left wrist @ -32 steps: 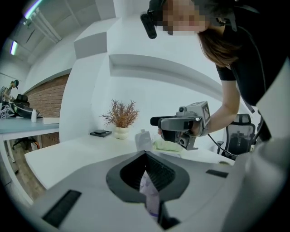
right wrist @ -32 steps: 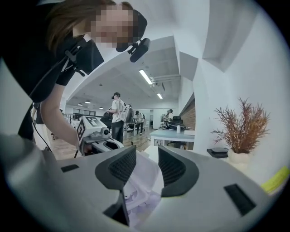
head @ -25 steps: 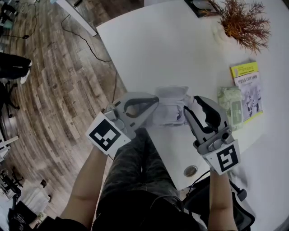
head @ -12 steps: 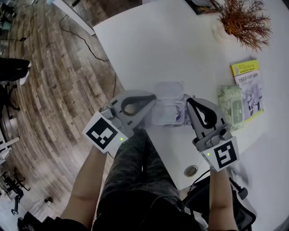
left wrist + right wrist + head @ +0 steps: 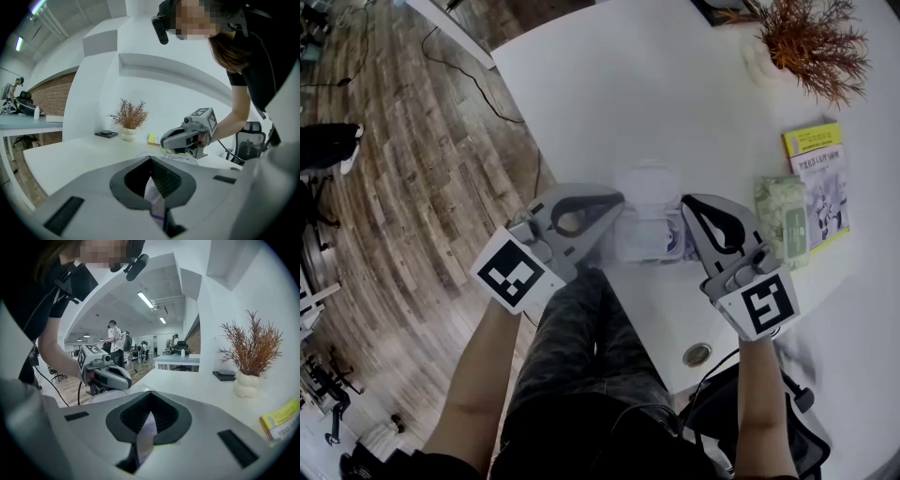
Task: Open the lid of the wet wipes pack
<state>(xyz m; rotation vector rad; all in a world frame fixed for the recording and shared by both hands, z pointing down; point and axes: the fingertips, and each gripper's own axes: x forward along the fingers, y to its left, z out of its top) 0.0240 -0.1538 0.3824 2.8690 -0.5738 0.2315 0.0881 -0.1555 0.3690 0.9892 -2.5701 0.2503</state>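
Note:
The white wet wipes pack (image 5: 649,236) lies at the near edge of the white table (image 5: 675,84), between my two grippers. Its flip lid (image 5: 647,181) stands open, folded back on the far side. My left gripper (image 5: 617,201) is shut on the pack's left edge; a pinched strip of white and purple film (image 5: 155,202) shows between its jaws. My right gripper (image 5: 686,202) is shut on the right edge, with a thin fold of film (image 5: 144,434) between its jaws. Each gripper view shows the other gripper across the pack: the right gripper (image 5: 185,137) and the left gripper (image 5: 110,376).
A second, greenish wipes pack (image 5: 780,221) and a yellow booklet (image 5: 817,178) lie to the right. A dried plant in a white vase (image 5: 811,42) stands at the far right. A round cable hole (image 5: 696,354) sits near the table's front edge. People stand in the far room.
The lid, half raised by the right gripper a second ago, now lies fully folded back. The right gripper has left the lid, sunk a little and closed on the pack's right edge.

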